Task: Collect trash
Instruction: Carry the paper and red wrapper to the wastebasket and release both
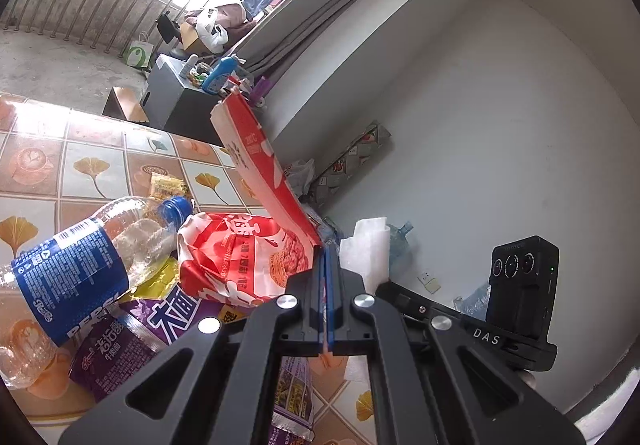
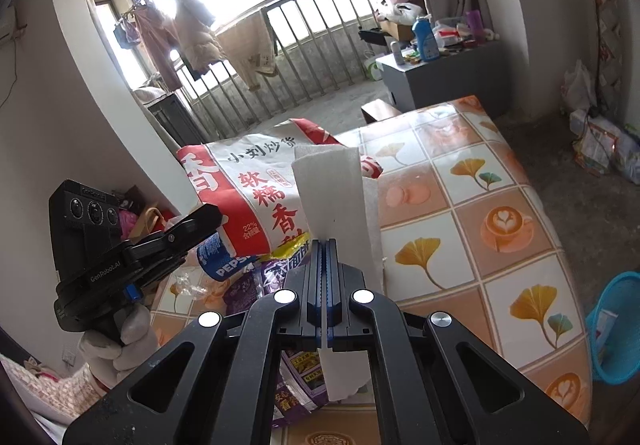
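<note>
My left gripper (image 1: 326, 247) is shut on the edge of a red and white snack bag (image 1: 256, 165), held upright above the table; the bag also shows in the right wrist view (image 2: 248, 181). My right gripper (image 2: 325, 243) is shut on a white paper tissue (image 2: 332, 189), which stands up beside the bag and shows in the left wrist view (image 1: 366, 249). An empty Pepsi bottle (image 1: 76, 265), a purple noodle wrapper (image 1: 132, 345), a yellow wrapper (image 1: 168, 185) and a second red wrapper (image 1: 240, 257) lie on the table.
The table has a tiled cloth with leaf and coffee prints (image 2: 460, 229). A blue mesh basket (image 2: 616, 329) stands on the floor at the table's right. A grey cabinet (image 2: 444, 77) with bottles is by the balcony rail. Bags and clutter (image 2: 600, 141) lie along the right wall.
</note>
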